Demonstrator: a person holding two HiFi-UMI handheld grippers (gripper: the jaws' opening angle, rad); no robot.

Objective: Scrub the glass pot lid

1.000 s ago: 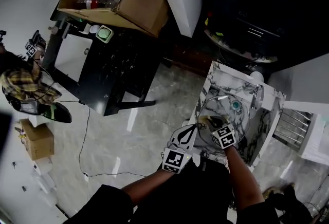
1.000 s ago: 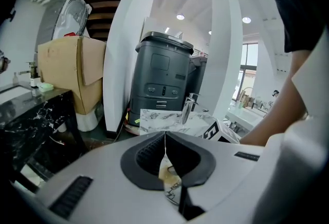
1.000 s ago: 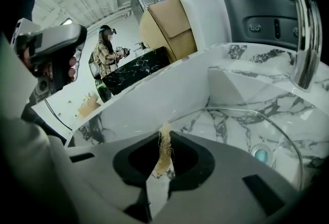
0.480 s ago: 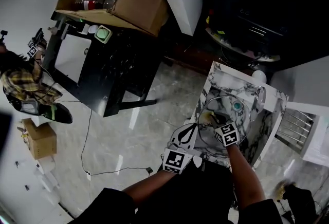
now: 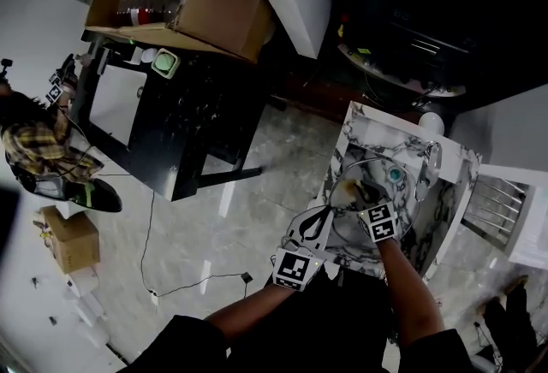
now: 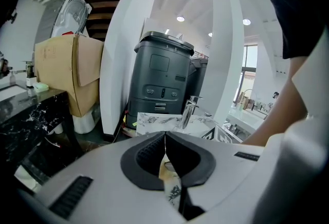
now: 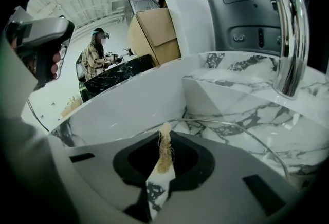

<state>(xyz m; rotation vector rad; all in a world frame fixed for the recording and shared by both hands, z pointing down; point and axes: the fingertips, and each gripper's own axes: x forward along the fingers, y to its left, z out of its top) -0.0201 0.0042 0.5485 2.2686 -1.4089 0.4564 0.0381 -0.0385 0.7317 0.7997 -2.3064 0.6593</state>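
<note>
Right gripper view showed the glass pot lid (image 7: 225,135), clear and thin-rimmed, lying just beyond the jaws in the marble sink (image 7: 247,94). The right gripper (image 7: 164,138) pinched a tan fibrous scrubber (image 7: 163,153). The left gripper (image 6: 165,135) had its jaws closed, tips meeting.
</note>
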